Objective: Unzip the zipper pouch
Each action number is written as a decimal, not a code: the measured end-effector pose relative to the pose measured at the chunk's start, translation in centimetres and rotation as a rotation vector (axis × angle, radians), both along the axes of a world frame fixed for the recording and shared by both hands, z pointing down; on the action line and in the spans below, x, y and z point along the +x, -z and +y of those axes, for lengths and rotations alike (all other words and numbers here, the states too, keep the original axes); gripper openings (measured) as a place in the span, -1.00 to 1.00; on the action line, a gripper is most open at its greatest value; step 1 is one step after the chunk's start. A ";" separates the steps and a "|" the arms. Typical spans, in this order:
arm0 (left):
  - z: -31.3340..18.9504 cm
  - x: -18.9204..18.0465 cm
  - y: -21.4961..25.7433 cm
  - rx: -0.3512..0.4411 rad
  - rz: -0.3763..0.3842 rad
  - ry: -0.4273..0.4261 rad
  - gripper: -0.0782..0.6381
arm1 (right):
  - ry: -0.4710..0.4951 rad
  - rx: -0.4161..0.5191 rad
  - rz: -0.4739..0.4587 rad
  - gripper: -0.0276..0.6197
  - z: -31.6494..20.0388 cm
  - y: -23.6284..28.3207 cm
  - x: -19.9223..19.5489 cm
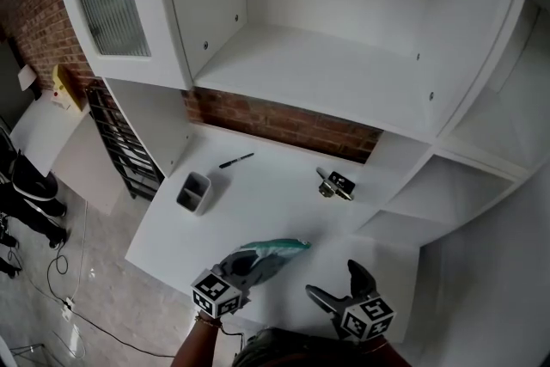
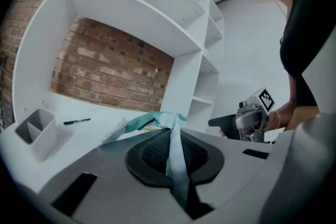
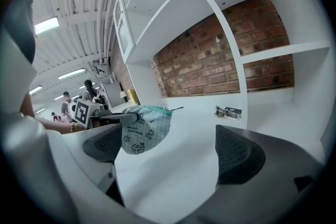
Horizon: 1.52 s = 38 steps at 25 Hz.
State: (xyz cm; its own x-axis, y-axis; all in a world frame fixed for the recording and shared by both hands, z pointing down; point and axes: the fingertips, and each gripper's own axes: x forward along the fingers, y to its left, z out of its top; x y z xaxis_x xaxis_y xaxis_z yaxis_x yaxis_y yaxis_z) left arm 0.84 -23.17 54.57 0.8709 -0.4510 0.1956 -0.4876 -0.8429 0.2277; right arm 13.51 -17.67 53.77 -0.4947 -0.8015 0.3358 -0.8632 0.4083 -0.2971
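My left claw (image 1: 247,264), at the lower left of the head view, is shut tight on one edge of the zipper pouch (image 1: 277,250). The teal patterned fabric is pinched flat between the pads. The pouch hangs from that grip at the bottom middle of the frame, above the near edge of the white table (image 1: 258,211). My right claw (image 1: 333,281), at the lower right, has its jaws spread wide and holds nothing. In its own view the pouch shows just ahead of the jaw at the left of the frame. Further back on the table are a black pen (image 1: 236,160) and a grey holder (image 1: 194,192).
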 end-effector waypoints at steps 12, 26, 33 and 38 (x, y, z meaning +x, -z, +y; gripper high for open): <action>5.9 0.6 7.2 0.102 0.143 -0.193 -0.75 | 0.180 0.133 -0.100 0.73 1.5 4.3 -3.4; 10.1 0.9 8.1 0.072 0.198 -0.330 -0.75 | 0.399 0.249 -0.092 0.05 4.9 7.0 -7.8; 10.5 0.0 8.6 0.042 0.266 -0.322 -0.75 | 0.347 0.277 -0.112 -0.34 4.9 7.7 -7.4; 10.3 -0.3 7.6 0.059 0.202 -0.287 -0.75 | 0.350 0.286 -0.111 -0.75 5.1 7.7 -7.8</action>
